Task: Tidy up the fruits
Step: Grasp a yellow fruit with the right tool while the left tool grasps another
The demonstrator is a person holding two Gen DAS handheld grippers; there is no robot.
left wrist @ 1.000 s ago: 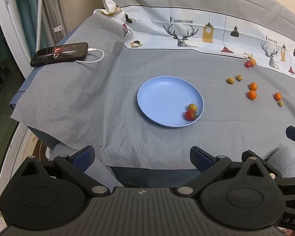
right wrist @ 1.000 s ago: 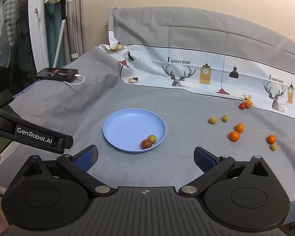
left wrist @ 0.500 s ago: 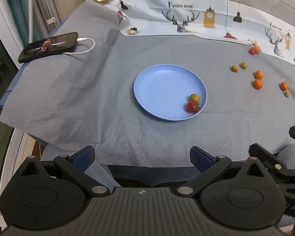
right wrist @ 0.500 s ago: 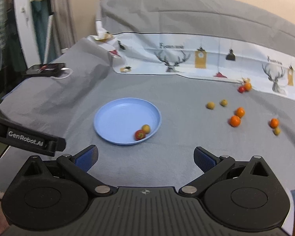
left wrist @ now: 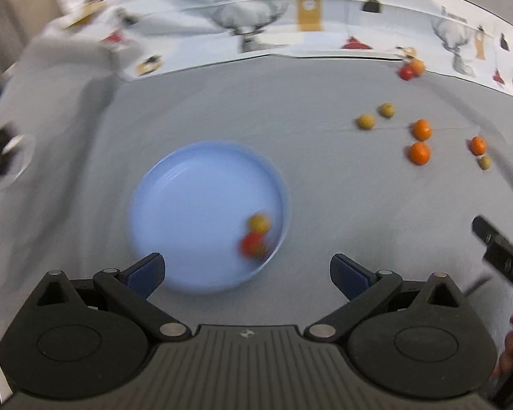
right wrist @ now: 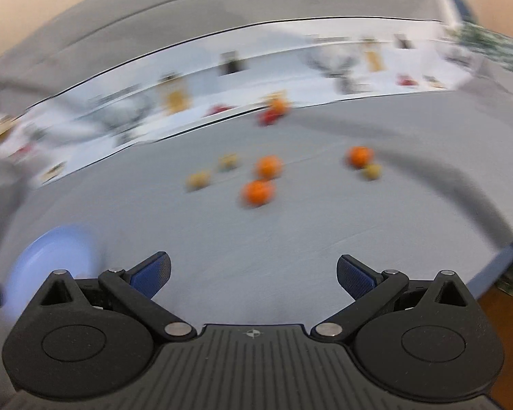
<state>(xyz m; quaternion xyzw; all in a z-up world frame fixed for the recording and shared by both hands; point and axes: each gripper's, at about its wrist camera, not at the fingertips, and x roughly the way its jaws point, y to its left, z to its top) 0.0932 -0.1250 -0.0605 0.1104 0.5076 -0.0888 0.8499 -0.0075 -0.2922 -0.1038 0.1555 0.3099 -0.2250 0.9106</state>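
1. Looking through the left wrist view, we see the blue plate (left wrist: 201,212) whole on the grey surface (left wrist: 325,188), holding a red fruit (left wrist: 253,244) touching a yellow fruit (left wrist: 259,223) near its right rim; the right wrist view catches only a blurred slice of that plate (right wrist: 56,253) at its lower left, its contents out of sight
2. Our left gripper (left wrist: 247,271) has its fingers (left wrist: 147,268) spread wide apart and holds nothing, hovering just at the plate's near edge
3. Our right gripper (right wrist: 253,273) also has its fingers (right wrist: 354,273) wide apart and empty; only the left view shows a dark part of it at the right edge
4. The loose fruits lie well apart from the plate: two orange fruits (left wrist: 420,141), two yellowish ones (left wrist: 376,116), a third orange fruit (left wrist: 478,145) beside a small greenish one (left wrist: 484,162), and a red-and-orange pair (left wrist: 410,69) by the printed cloth border (left wrist: 290,24)
5. The right view faces this loose group directly, the nearest orange fruit (right wrist: 258,192) ahead of its fingers, though everything is smeared
6. Compared with half a second ago, the left gripper has moved closer over the plate, the phone has slid to the frame's left edge, and the right view has swung from the plate towards the scattered fruits
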